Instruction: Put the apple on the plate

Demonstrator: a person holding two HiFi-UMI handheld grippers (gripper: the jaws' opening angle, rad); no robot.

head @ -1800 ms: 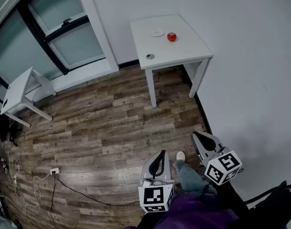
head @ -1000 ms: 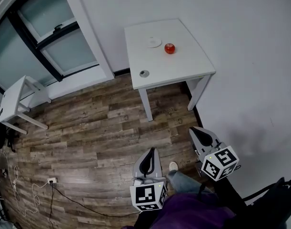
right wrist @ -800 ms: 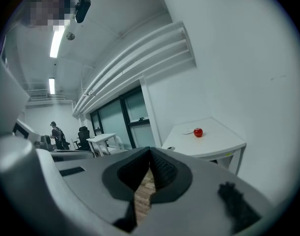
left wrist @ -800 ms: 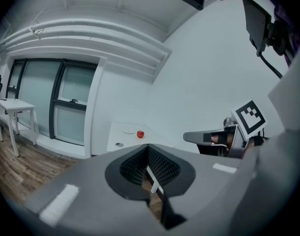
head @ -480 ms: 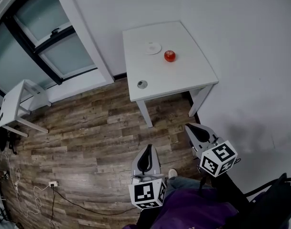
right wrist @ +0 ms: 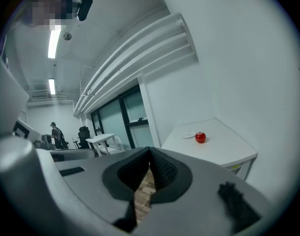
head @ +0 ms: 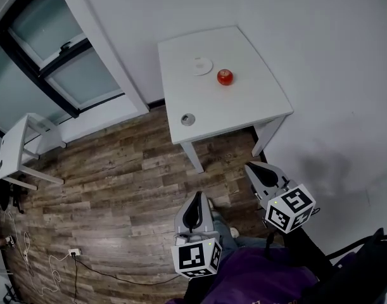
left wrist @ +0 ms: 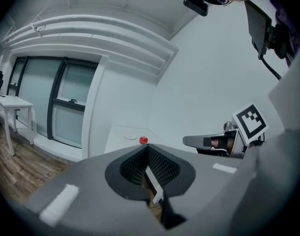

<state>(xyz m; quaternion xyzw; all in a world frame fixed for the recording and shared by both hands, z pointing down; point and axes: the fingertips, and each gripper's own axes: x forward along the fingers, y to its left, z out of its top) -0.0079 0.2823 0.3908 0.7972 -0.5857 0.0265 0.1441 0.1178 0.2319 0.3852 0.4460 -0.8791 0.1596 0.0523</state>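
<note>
A red apple (head: 225, 76) sits on a white table (head: 244, 109) against the wall, just right of a small white plate (head: 202, 66). Both also show far ahead in the left gripper view, apple (left wrist: 143, 140) and plate (left wrist: 131, 137), and in the right gripper view, apple (right wrist: 200, 137) and plate (right wrist: 189, 135). My left gripper (head: 196, 199) and right gripper (head: 251, 168) hang over the wood floor short of the table's near edge, both pointing at it. Each is shut with nothing between its jaws, as seen on the left gripper (left wrist: 148, 147) and the right gripper (right wrist: 150, 151).
A small round grey thing (head: 188, 119) lies near the table's front left corner. The white wall runs along the right. Dark-framed windows (head: 47, 62) and a small white side table (head: 16, 145) stand to the left. A cable and socket (head: 73, 252) lie on the floor.
The table with apple and plate has come nearer in the head view. Both shut grippers have travelled forward over the floor towards it.
</note>
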